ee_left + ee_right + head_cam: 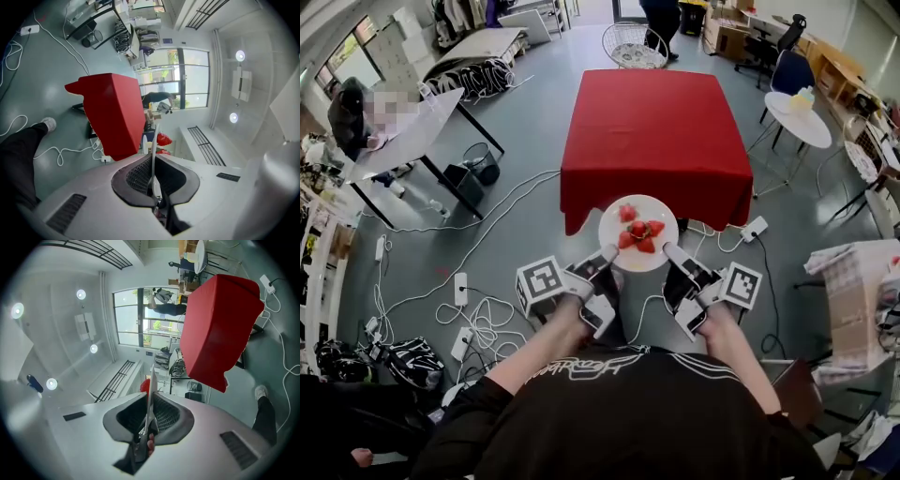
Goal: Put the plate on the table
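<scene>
Plate (611, 228) with strawberries (639, 230) is held clear of the red table (656, 131), just before its near edge. Opposite rims are clamped by the left gripper (605, 255) and right gripper (670, 251), each set of jaws closed on the rim.

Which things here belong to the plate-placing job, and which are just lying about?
Job: white round plate carrying red strawberries; left tongs and right tongs clamped on its rim; red-clothed square table.
Lying about: round white side table; white wire chair; white power strip; white cables.
</scene>
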The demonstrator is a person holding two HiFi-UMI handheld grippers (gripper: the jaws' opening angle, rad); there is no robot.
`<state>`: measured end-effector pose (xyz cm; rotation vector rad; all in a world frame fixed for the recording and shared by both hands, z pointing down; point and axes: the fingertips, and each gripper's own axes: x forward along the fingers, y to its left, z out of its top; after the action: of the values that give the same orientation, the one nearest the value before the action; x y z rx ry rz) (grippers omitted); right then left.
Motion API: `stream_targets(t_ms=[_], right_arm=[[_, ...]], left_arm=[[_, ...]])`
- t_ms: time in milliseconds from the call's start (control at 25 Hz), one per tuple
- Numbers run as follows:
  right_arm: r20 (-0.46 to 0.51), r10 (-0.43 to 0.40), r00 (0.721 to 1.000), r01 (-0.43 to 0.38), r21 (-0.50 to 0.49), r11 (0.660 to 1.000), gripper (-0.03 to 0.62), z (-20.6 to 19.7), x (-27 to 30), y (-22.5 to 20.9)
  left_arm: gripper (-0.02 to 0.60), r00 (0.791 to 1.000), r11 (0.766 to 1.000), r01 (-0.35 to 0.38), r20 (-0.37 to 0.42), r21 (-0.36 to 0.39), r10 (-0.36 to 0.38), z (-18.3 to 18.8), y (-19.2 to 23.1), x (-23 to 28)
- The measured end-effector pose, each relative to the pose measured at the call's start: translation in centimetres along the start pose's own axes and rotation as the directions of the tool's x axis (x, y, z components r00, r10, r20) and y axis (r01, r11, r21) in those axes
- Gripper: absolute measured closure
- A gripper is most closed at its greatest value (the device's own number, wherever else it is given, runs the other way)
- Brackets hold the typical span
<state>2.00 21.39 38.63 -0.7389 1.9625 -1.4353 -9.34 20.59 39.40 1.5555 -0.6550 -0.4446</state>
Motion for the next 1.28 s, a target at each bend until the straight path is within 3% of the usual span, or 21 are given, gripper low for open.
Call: stream_targets(t_ms=[440,800,1120,1280], right_arm=[[0.038,-0.047,0.998,0.046,0.021,0.999,0.577,3.6,3.2,-6.5],[0.086,-0.098,0.992,0.09,0.089,0.992,0.577,12.8,12.8,-10.6],[0.114,-0.101,0.988,0.089,0.104,0.991,0.577,19.5,22.3,-12.7],[0.133,-0.131,0.983,0.118,0.096,0.988,0.577,21.7,24.7,-13.9]], left_arm=[[0.565,0.998,0.999,-0.029,-0.049,-0.015,0.028,4.1,4.5,5.5],[0.565,0.991,0.995,-0.089,-0.108,-0.035,0.085,14.7,4.6,15.2],[0.565,0.986,0.996,-0.091,-0.139,-0.026,0.086,24.7,4.2,22.0],[0.566,0.983,0.997,-0.075,-0.168,-0.023,0.07,27.5,4.3,24.6]])
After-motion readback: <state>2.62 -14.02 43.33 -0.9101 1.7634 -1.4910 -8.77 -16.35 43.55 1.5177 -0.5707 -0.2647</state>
